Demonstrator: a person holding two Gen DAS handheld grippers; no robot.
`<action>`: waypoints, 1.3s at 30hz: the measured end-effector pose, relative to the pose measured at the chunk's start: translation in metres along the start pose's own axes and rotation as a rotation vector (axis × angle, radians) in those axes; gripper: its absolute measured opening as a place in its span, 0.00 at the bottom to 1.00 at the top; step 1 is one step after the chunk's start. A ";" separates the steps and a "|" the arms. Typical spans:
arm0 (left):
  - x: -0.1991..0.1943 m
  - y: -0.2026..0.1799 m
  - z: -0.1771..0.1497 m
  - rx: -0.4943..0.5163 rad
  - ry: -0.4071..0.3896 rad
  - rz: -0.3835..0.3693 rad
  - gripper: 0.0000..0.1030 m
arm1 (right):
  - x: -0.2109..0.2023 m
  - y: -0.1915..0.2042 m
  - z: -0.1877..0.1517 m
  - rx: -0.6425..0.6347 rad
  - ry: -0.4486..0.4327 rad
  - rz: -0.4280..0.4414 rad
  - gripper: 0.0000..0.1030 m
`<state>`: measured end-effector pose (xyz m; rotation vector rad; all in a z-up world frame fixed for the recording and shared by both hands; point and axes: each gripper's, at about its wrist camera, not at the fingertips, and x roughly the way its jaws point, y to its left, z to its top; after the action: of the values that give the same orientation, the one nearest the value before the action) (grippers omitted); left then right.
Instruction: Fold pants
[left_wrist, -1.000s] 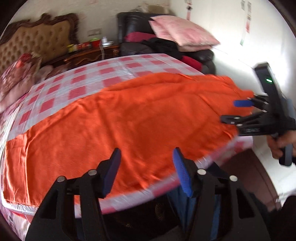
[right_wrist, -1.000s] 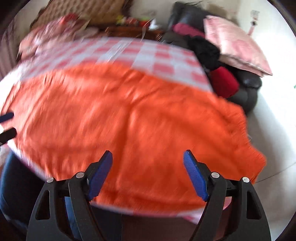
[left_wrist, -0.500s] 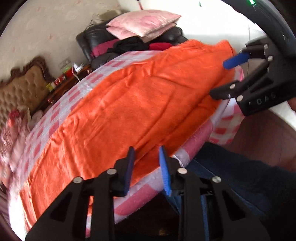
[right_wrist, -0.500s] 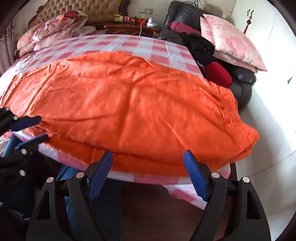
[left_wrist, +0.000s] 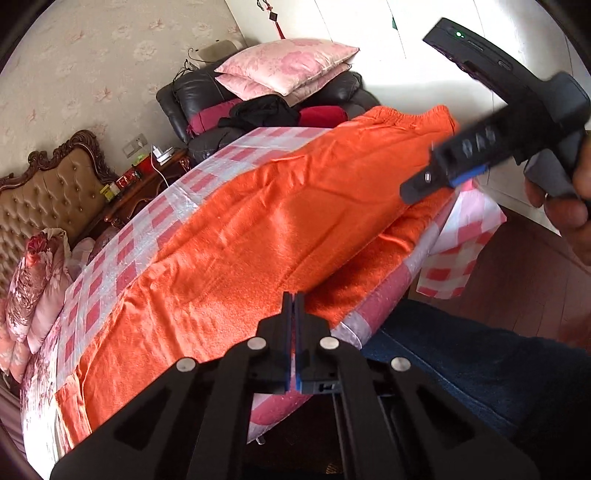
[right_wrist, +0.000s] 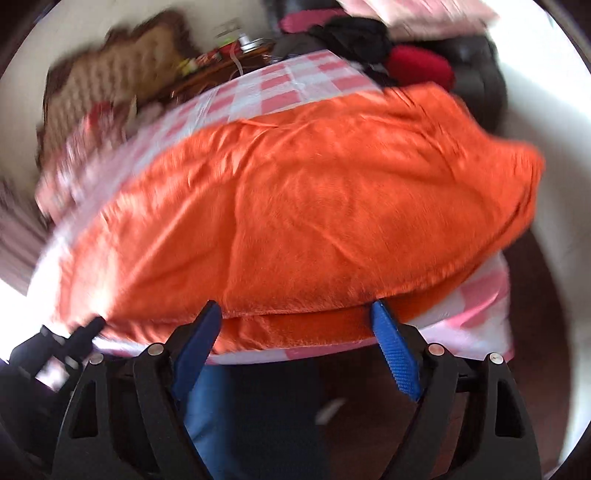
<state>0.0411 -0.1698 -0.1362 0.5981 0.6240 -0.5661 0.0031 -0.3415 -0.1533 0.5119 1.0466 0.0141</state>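
I see the orange pants (left_wrist: 280, 221) spread lengthwise across the checked bed (left_wrist: 155, 218). My left gripper (left_wrist: 293, 306) has its jaws clenched at the pants' near edge; whether cloth is pinched, I cannot tell. My right gripper (right_wrist: 295, 321) is opening, jaws wide, the near hem between them ungripped.

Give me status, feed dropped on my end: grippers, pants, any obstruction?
Left gripper shut on near edge of orange pants. Right gripper open, jaws still widening at same edge, nothing pinched. Pants flat on checked bed. No obstruction seen.
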 end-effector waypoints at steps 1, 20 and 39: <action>-0.003 0.000 0.000 -0.001 -0.004 0.001 0.00 | -0.001 -0.005 0.001 0.044 0.006 0.035 0.80; -0.009 -0.007 -0.001 0.017 -0.026 -0.009 0.20 | 0.007 -0.006 0.006 0.276 0.060 0.167 0.37; 0.035 -0.056 0.021 0.226 -0.062 0.026 0.02 | -0.007 -0.008 0.001 0.189 0.102 0.168 0.20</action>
<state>0.0359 -0.2328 -0.1647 0.7969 0.4967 -0.6326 -0.0010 -0.3503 -0.1505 0.7766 1.1079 0.0909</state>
